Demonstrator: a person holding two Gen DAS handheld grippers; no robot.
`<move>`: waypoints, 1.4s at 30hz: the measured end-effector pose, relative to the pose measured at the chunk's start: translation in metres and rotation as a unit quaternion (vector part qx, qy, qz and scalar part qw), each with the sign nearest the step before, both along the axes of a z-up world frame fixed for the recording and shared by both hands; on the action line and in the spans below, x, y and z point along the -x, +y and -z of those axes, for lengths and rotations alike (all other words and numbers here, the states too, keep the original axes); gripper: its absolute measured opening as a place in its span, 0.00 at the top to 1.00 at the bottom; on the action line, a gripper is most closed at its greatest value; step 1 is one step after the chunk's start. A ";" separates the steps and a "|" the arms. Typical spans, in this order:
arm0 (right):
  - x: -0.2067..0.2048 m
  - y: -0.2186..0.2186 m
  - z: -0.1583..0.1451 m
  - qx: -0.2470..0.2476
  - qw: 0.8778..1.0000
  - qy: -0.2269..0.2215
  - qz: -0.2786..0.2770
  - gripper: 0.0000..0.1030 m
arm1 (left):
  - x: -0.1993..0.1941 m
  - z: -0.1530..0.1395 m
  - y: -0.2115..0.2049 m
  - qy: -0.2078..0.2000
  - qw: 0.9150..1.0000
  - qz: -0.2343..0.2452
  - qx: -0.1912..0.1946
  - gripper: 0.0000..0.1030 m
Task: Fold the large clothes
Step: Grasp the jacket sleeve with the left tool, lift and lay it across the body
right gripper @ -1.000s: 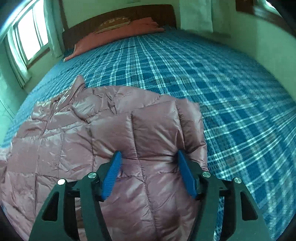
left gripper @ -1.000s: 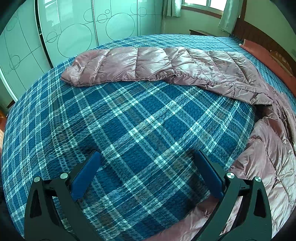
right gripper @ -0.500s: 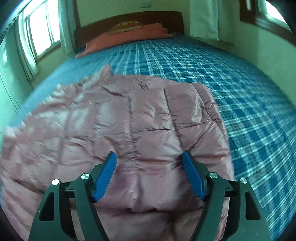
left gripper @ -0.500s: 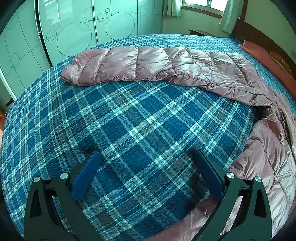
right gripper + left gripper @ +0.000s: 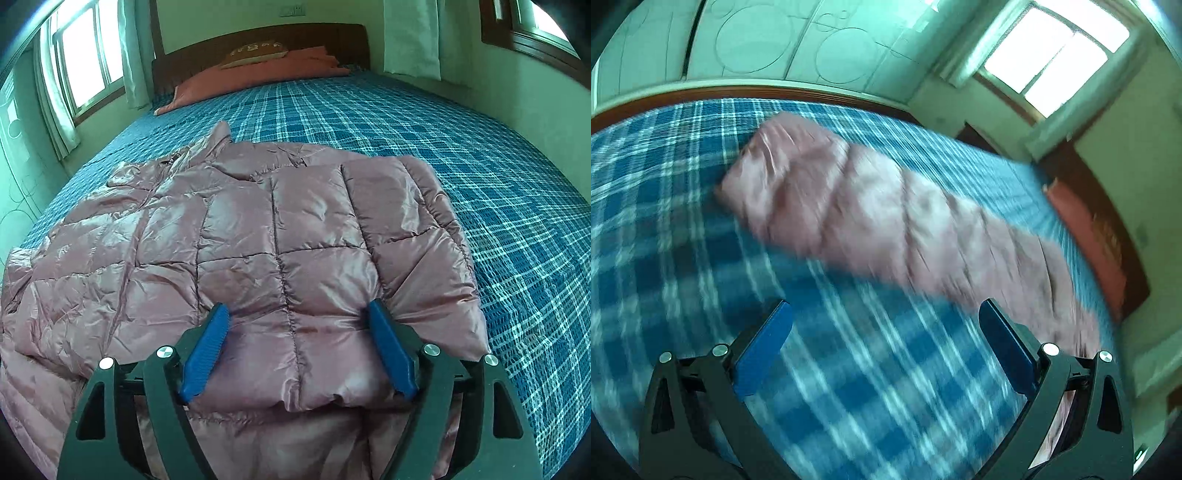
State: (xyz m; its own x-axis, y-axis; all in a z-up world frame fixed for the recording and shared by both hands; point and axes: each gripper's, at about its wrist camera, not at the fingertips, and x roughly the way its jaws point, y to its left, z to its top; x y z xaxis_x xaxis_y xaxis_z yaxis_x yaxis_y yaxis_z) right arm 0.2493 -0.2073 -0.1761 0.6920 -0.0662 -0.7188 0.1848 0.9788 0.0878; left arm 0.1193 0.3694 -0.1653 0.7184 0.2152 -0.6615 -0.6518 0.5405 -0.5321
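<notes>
On the blue plaid bedspread (image 5: 424, 122) lies the pink quilted down jacket (image 5: 258, 236), well short of the orange pillow. The right gripper (image 5: 297, 314) has just been opening, jaws wide astride its folded-over sleeve. The left gripper (image 5: 881, 308) gapes empty beside the outstretched sleeve (image 5: 871, 210).

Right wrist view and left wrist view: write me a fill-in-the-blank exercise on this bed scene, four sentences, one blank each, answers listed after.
1. The quilted down jacket lying on the bed is ____ in colour.
2. The bedspread has a blue ____ pattern.
3. The right gripper has its jaws ____, with a folded jacket panel between them.
4. The left gripper holds ____; only bedspread shows between its blue pads.

Missing words: pink; plaid; open; nothing
</notes>
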 end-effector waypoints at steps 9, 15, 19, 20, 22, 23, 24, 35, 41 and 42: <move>0.005 0.002 0.002 0.002 1.000 -0.006 0.001 0.24 | 0.037 0.003 0.077 -0.046 0.997 -0.064 0.020 0.60; 0.007 0.001 0.001 0.002 1.000 -0.008 0.001 0.24 | 0.071 -0.010 0.105 -0.042 0.997 -0.061 -0.012 0.90; 0.007 0.002 0.001 0.003 1.000 -0.009 0.002 0.24 | 0.074 -0.055 0.078 -0.052 0.993 -0.016 -0.103 0.90; 0.007 0.001 0.001 0.003 1.000 -0.009 0.002 0.24 | 0.073 -0.065 0.065 -0.056 0.991 0.000 -0.122 0.90; 0.007 0.001 0.001 0.002 1.000 -0.010 0.002 0.24 | 0.070 -0.084 0.031 -0.064 0.983 0.043 -0.164 0.90; 0.007 0.001 0.001 0.002 1.000 -0.010 0.002 0.24 | 0.068 -0.089 0.014 -0.065 0.979 0.066 -0.180 0.90; 0.007 0.001 0.001 0.001 1.000 -0.010 0.002 0.24 | 0.067 -0.093 -0.002 -0.066 0.975 0.089 -0.195 0.90; 0.009 -0.003 0.001 -0.012 1.000 -0.017 0.001 0.24 | 0.051 -0.087 -0.159 -0.048 0.913 0.309 -0.263 0.90; 0.009 -0.005 0.001 -0.016 1.000 -0.019 0.001 0.24 | 0.036 -0.076 -0.220 -0.028 0.879 0.377 -0.290 0.90; 0.010 -0.005 0.001 -0.017 1.000 -0.020 0.001 0.24 | 0.037 -0.072 -0.228 -0.022 0.872 0.389 -0.296 0.90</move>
